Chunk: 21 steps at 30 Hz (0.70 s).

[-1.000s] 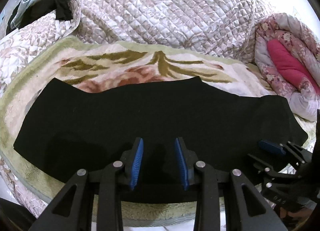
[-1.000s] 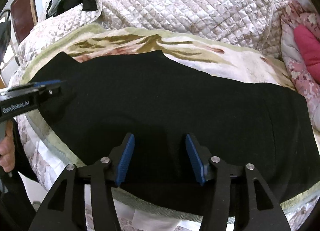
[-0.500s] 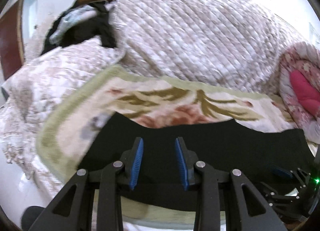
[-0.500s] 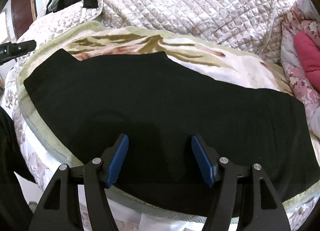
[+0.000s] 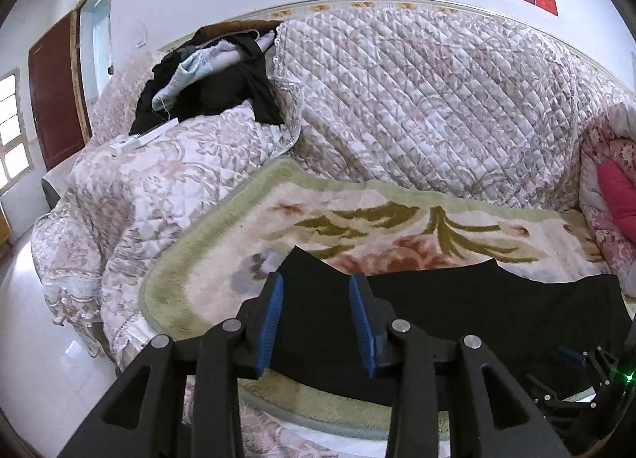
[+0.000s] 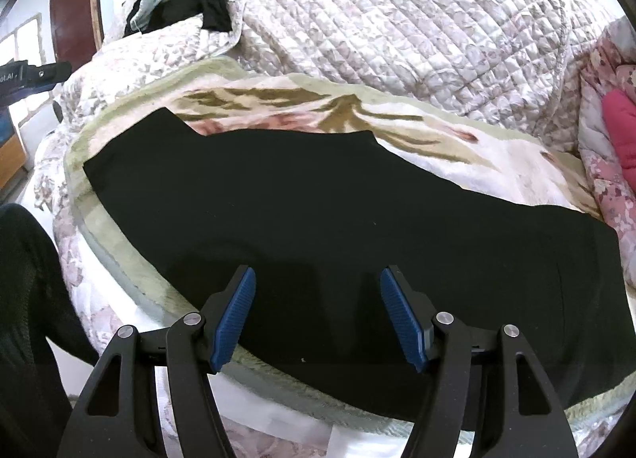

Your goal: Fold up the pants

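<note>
The black pants (image 6: pixel 318 219) lie flat and already doubled lengthwise on the floral plush blanket (image 6: pixel 397 128) that covers the sofa seat, stretched out sideways ahead of both sets of jaws. The right gripper (image 6: pixel 318 319) hovers with its jaws wide and empty over the near long edge of the cloth, roughly mid-length, and the fabric runs well out to either side of its blue pads (image 6: pixel 234 311). The left gripper (image 5: pixel 316 319) stands at a narrower gap, also holding nothing, with one end of the pants (image 5: pixel 437 319) lying between and just beyond its fingers and a pointed corner peeking out ahead of them. My worry is the grasp: the cloth is doubled, so a shallow pinch at either spot would likely catch only the top layer, and lifting that would peel the halves apart and undo the lengthwise fold. The plush pile under the cloth could also get nipped along with the pants, dragging the blanket as the end comes over. Because the right jaws sit mid-length, not at a corner, an uneven pull by the two hands would probably skew the fold line. The near edge lies close to the front lip of the seat, so a careless tug toward the jaws might slide the pants off.
</note>
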Tool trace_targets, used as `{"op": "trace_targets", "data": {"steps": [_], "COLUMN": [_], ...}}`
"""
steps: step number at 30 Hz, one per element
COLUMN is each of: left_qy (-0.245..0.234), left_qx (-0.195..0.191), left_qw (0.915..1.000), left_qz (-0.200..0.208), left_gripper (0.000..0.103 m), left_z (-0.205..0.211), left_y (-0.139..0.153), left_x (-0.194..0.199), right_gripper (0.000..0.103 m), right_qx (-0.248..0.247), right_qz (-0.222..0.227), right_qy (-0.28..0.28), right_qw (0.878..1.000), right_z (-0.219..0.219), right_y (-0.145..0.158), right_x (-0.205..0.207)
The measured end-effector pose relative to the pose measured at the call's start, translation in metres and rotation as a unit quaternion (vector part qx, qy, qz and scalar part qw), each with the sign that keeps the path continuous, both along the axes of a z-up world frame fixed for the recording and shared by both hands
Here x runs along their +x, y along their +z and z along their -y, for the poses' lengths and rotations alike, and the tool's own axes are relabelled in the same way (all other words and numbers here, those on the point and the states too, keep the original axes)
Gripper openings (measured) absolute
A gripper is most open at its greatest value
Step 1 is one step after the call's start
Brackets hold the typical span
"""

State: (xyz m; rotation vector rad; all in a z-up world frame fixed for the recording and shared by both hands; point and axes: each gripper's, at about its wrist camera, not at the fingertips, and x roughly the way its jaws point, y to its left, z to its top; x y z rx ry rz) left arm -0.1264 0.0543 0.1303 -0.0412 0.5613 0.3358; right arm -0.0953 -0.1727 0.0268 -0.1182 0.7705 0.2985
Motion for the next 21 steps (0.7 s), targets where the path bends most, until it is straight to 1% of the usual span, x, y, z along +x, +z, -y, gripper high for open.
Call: {"op": "trace_targets", "data": {"steps": [5, 8, 9, 11, 14, 16, 19, 21], "left_qy": [-0.003, -0.011, -0.015, -0.020, -0.022, -0.018, -0.007, 0.004], "left_qx": [0.001, -0.020, -0.033, -0.058, -0.110, -0.150, -0.199, -0.215], "left_qw": [1.0000, 0.9997, 0.9993, 0.9980, 0.9929, 0.9869, 0.9773, 0.9736], "left_qz": [-0.002, -0.005, -0.006, -0.013, -0.040, -0.058, -0.072, -0.078], "left_gripper": [0.040, 0.047, 0.049, 0.050, 0.050, 0.050, 0.050, 0.050], "left_z": [0.004, 0.002, -0.002, -0.011, -0.030, -0.045, -0.062, -0.070], "left_y": [0.000, -0.010, -0.017, -0.033, -0.063, -0.083, -0.105, -0.114], "left_x": [-0.003, -0.003, -0.003, -0.003, -0.001, 0.000, 0.003, 0.006], "right_gripper": [0.066, 0.066, 0.066, 0.066, 0.066, 0.066, 0.066, 0.066], "right_qx": [0.008, 0.008, 0.007, 0.006, 0.009, 0.016, 0.025, 0.027], "right_qz": [0.008, 0.007, 0.005, 0.002, 0.000, -0.004, -0.010, -0.011], "right_qy": [-0.001, 0.001, 0.000, 0.000, -0.003, -0.005, -0.007, -0.008], "right_qw": [1.000, 1.000, 1.000, 1.000, 1.000, 1.000, 1.000, 1.000], "right_z": [0.002, 0.002, 0.002, 0.002, 0.005, 0.006, 0.008, 0.009], "right_y": [0.005, 0.004, 0.004, 0.004, 0.003, 0.001, -0.001, -0.001], "right_x": [-0.004, -0.005, -0.005, -0.005, -0.005, -0.003, -0.001, 0.000]}}
